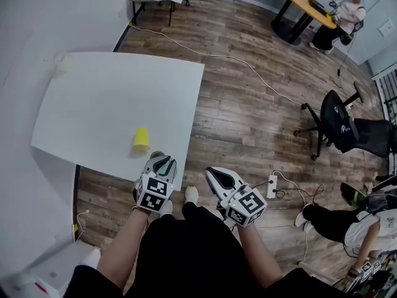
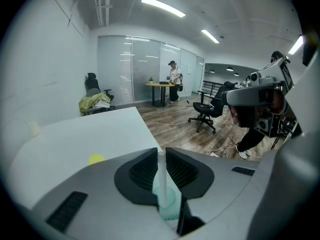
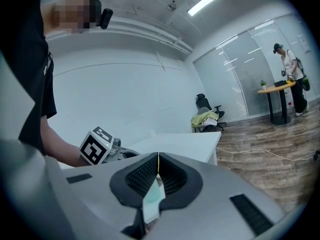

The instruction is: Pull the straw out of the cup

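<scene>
White table [image 1: 111, 98], yellow cup [image 1: 141, 139] near its front edge. Pale straw [image 2: 160, 176] is clear of the cup, pinched between left gripper [image 1: 162, 162] jaws. Right gripper [image 1: 214, 173] jaws closed together over wood floor [image 1: 248, 104].

The white table [image 1: 111, 98] carries 2 items. 1 yellow cup [image 1: 141, 139] rests near the near edge, toward the near right corner. 1 small pale object [image 1: 62, 61], too faint to identify, sits at the far left corner.
</scene>
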{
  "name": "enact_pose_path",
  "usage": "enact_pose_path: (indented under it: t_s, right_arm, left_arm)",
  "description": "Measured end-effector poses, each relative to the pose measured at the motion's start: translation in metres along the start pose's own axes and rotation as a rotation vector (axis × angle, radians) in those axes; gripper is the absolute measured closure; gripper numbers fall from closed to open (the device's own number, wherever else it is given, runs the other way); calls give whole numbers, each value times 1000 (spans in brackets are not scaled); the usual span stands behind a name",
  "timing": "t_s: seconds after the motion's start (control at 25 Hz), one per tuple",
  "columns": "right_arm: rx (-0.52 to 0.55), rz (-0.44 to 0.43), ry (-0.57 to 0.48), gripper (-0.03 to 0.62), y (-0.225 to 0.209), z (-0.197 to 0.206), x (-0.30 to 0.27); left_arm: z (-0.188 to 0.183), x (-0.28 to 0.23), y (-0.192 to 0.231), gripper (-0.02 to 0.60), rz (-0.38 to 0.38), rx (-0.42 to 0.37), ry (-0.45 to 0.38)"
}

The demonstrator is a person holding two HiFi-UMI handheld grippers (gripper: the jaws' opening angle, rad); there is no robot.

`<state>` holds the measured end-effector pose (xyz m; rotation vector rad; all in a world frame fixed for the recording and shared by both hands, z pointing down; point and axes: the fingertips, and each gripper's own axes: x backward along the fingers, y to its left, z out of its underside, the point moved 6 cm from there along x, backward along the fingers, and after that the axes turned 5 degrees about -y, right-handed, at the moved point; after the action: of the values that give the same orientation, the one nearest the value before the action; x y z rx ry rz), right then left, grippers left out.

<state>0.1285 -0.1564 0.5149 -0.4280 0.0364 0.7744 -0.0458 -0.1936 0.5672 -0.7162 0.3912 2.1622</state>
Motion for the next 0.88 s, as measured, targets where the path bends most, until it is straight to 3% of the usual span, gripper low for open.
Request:
enact_pose_path:
  t_s: [0.56, 0.88]
  right_arm:
    - [7, -16, -21, 571, 8, 1, 3]
    - [20, -29, -36, 571, 21, -2, 3]
  left_arm:
    - [-6, 18, -2, 522, -25, 8, -43]
    - [-12, 41, 5, 523, -47, 96, -114]
